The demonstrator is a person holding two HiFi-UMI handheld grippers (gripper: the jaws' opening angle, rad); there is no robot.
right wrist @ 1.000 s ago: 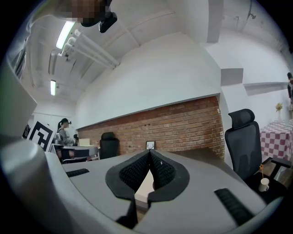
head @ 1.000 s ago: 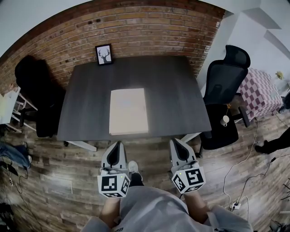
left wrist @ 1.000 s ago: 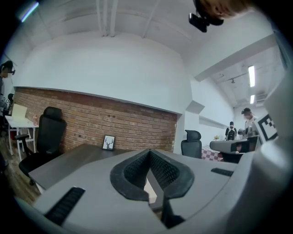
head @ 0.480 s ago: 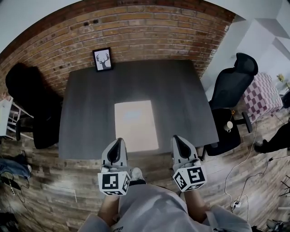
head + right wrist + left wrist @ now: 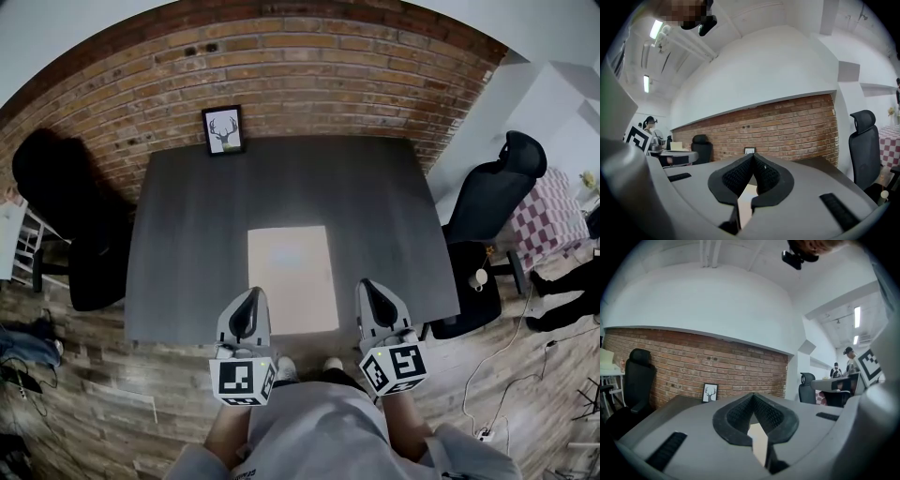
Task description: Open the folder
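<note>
A closed pale beige folder (image 5: 292,278) lies flat on the dark grey table (image 5: 187,244), near its front edge. My left gripper (image 5: 251,296) is shut and empty, with its tip at the folder's near left edge. My right gripper (image 5: 368,286) is also shut and empty, just right of the folder's near right side. Both point level towards the brick wall. In the left gripper view the closed jaws (image 5: 753,395) hide most of the folder (image 5: 759,441). The right gripper view shows its gripper (image 5: 753,155) the same way, with a strip of folder (image 5: 749,191) below the tips.
A framed deer picture (image 5: 223,129) leans against the brick wall at the table's back. A black chair (image 5: 66,225) stands left of the table and an office chair (image 5: 492,202) to the right. Cables lie on the wooden floor at the right.
Both grippers have come forward from over the floor to the table's front edge, either side of the folder. Their jaws stay shut.
</note>
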